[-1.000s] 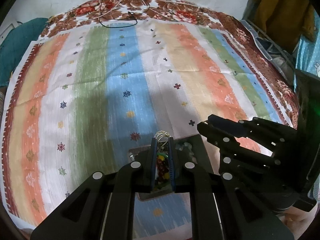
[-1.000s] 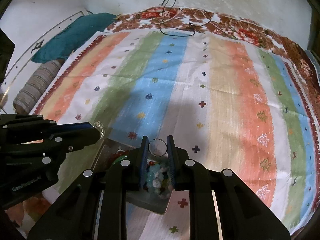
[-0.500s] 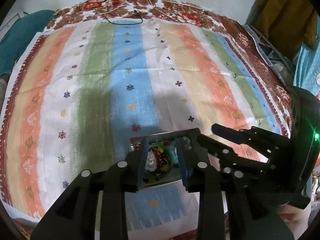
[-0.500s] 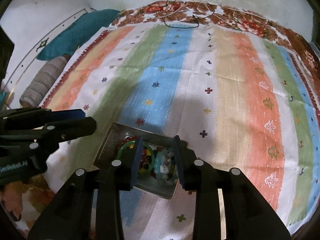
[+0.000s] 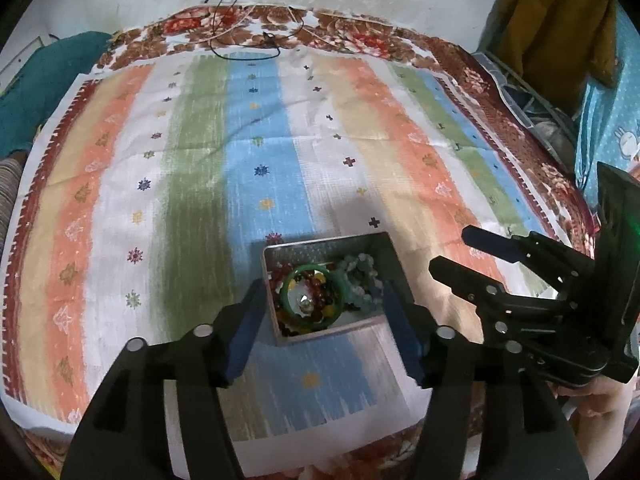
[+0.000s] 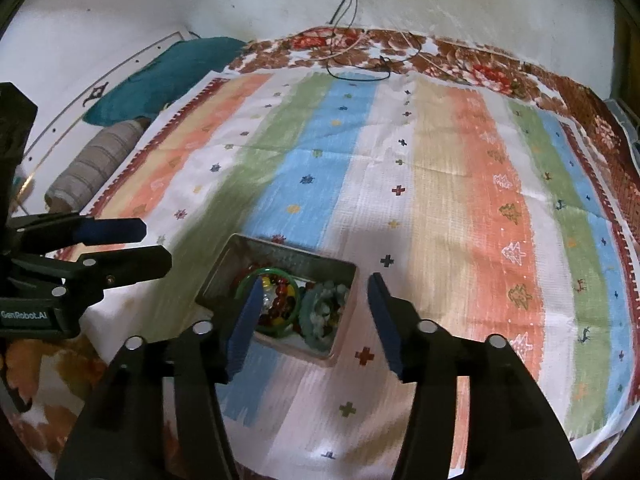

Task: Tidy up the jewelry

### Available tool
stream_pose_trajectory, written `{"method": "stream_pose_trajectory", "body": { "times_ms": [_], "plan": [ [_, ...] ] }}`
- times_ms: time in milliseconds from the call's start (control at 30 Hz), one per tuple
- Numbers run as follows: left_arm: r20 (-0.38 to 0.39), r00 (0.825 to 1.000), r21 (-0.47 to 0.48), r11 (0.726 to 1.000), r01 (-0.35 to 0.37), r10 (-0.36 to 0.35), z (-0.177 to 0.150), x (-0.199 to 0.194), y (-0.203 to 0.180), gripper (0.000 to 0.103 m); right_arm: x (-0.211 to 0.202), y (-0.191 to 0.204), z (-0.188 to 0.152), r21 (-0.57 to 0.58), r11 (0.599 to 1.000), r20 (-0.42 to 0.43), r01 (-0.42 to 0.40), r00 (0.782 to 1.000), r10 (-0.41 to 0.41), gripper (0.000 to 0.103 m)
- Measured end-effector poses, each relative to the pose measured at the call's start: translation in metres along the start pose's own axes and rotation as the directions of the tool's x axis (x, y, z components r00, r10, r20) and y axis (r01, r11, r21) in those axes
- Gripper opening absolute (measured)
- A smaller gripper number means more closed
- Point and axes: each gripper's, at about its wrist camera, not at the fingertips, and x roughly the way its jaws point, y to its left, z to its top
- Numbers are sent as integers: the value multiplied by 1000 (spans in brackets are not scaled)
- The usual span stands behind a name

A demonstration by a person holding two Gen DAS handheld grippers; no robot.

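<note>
The left claw (image 5: 324, 320) is opening over the metal tin (image 5: 384, 242) on the striped bedspread (image 5: 200, 200), gripping nothing. Inside, the stiff green bangle (image 5: 314, 320) is inviting a rim grip beside loose, slippery bead strands (image 5: 360, 276). The right claw (image 6: 312, 308) is opening too, empty.

The striped, multicoloured cotton bedsheet (image 5: 192, 168) lies bare to its far edge — open passage; only the small rectangular metal tin (image 5: 320, 245) near its near edge obstructs.

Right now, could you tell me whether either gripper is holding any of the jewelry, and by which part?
Nothing is held. The left gripper and right gripper are both opening, empty, above the metal tray of jewelry.
</note>
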Motion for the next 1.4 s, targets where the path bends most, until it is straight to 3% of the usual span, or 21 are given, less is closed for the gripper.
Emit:
{"method": "stream_pose_trajectory", "body": {
  "times_ms": [233, 500, 633, 833, 1400],
  "plan": [
    [27, 999, 5, 1000, -30, 30, -14, -9, -2, 83, -13, 1, -11, -15, 1000, 27, -11, 1000, 11, 70],
    [64, 996, 36, 997, -69, 66, -28, -18, -8, 97, -25, -2, -22, -12, 1000, 50, -18, 999, 19, 82],
    [88, 993, 39, 996, -86, 82, -34, -26, -9, 97, -31, -3, -27, -18, 999, 66, -27, 997, 28, 92],
    [112, 983, 66, 986, -152, 144, -42, -31, -17, 97, -40, -7, -35, 8, 998, 84, -64, 994, 63, 95],
    [180, 973, 101, 981, -166, 146, -61, -47, -33, 97, -55, -3, -48, -20, 998, 117, -62, 991, 64, 95]
  ]
}}
